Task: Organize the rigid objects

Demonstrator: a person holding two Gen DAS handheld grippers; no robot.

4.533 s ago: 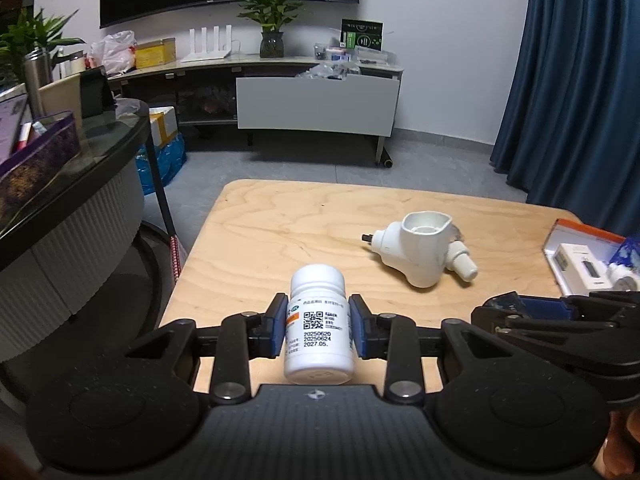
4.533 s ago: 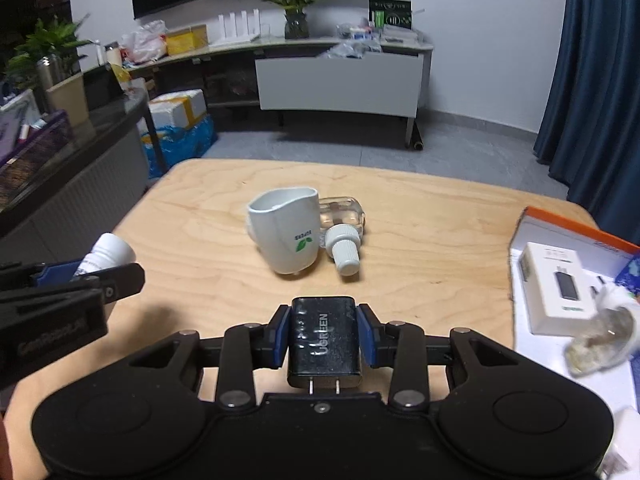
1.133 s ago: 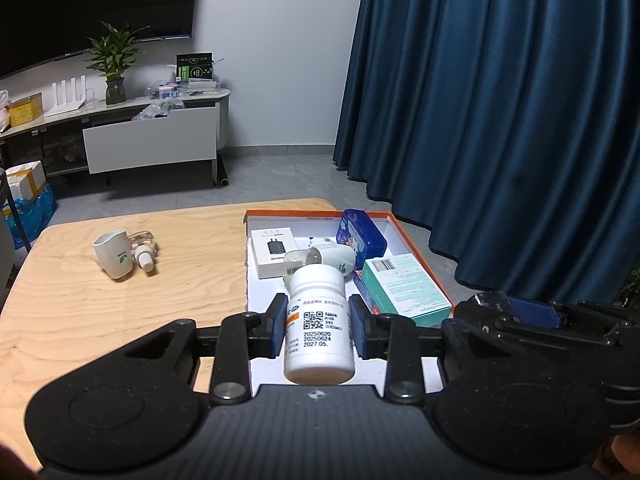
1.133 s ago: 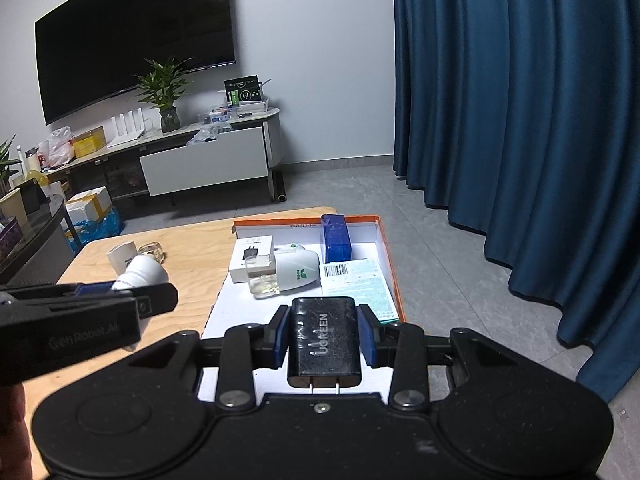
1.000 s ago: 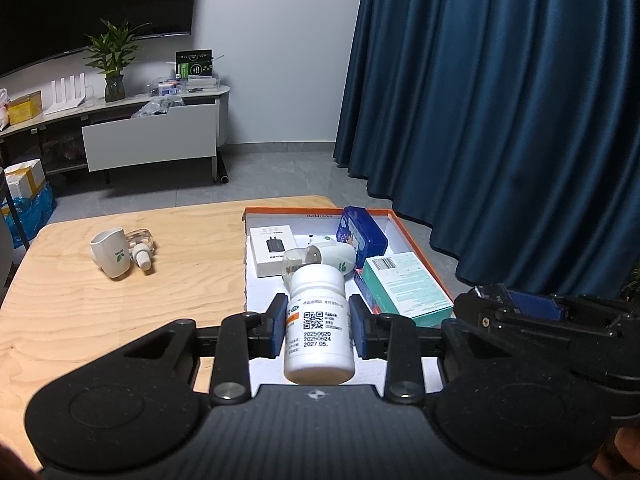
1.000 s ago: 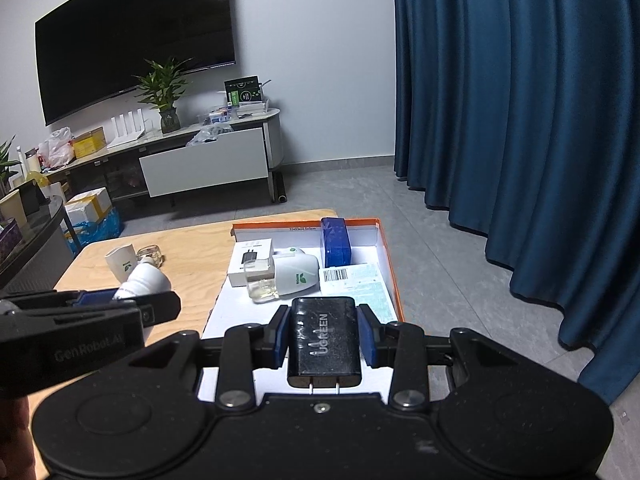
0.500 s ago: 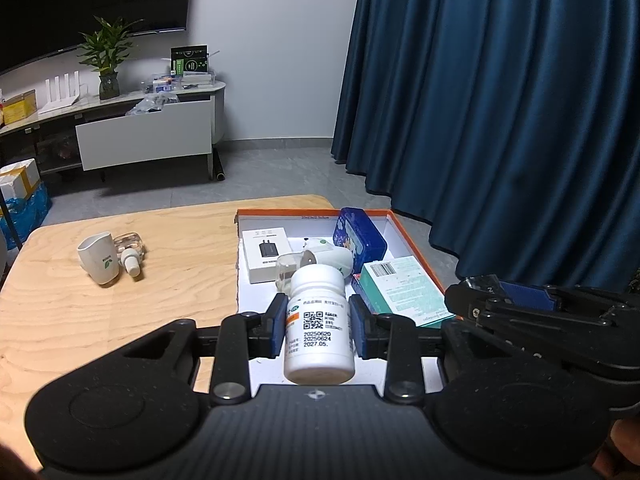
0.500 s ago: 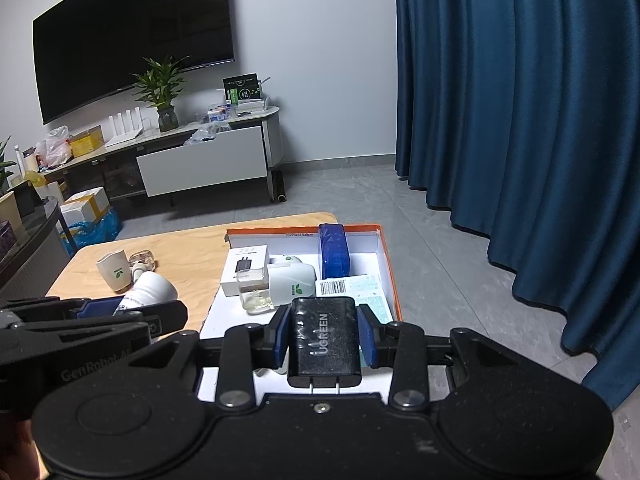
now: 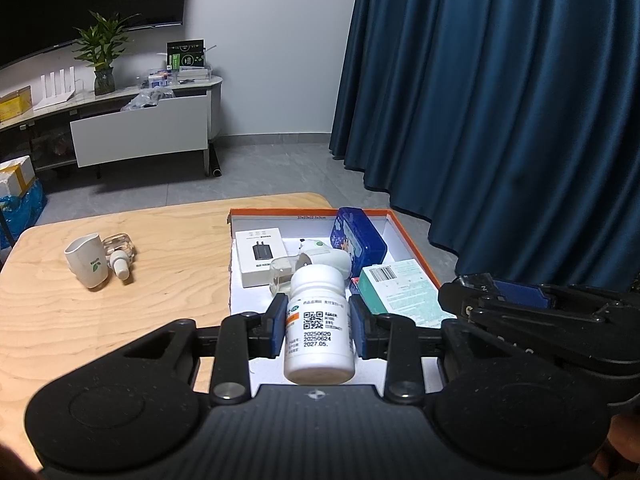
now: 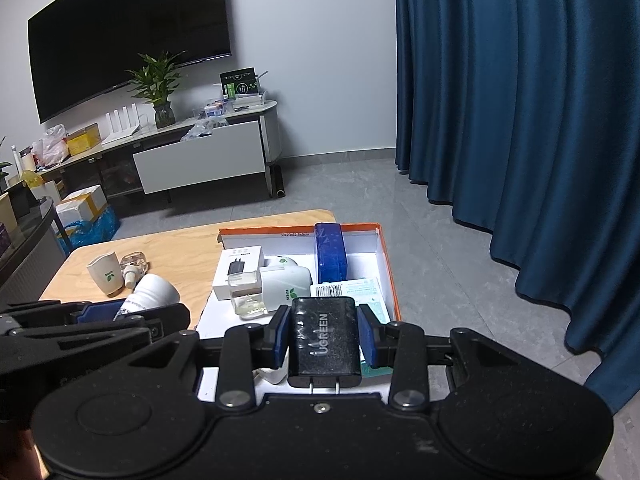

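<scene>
My left gripper (image 9: 319, 327) is shut on a white pill bottle (image 9: 319, 322) and holds it above the near end of an orange-rimmed white box (image 9: 407, 236). My right gripper (image 10: 325, 340) is shut on a black UGREEN charger (image 10: 325, 342) over the same box (image 10: 387, 264). The box holds a white charger carton (image 9: 260, 256), a blue tin (image 9: 357, 235), a teal-and-white packet (image 9: 402, 294) and a white nebulizer cup with a clear bottle (image 9: 308, 264). The pill bottle also shows in the right wrist view (image 10: 151, 292).
A white cup (image 9: 88, 261) and a clear bottle with a white cap (image 9: 119, 252) lie on the wooden table (image 9: 132, 300) left of the box. A blue curtain (image 9: 500, 112) hangs to the right. A TV cabinet (image 9: 140, 136) stands far behind.
Both grippers have drifted slightly forward and down toward the box, which now looks closer. Both keep hold of their objects.
</scene>
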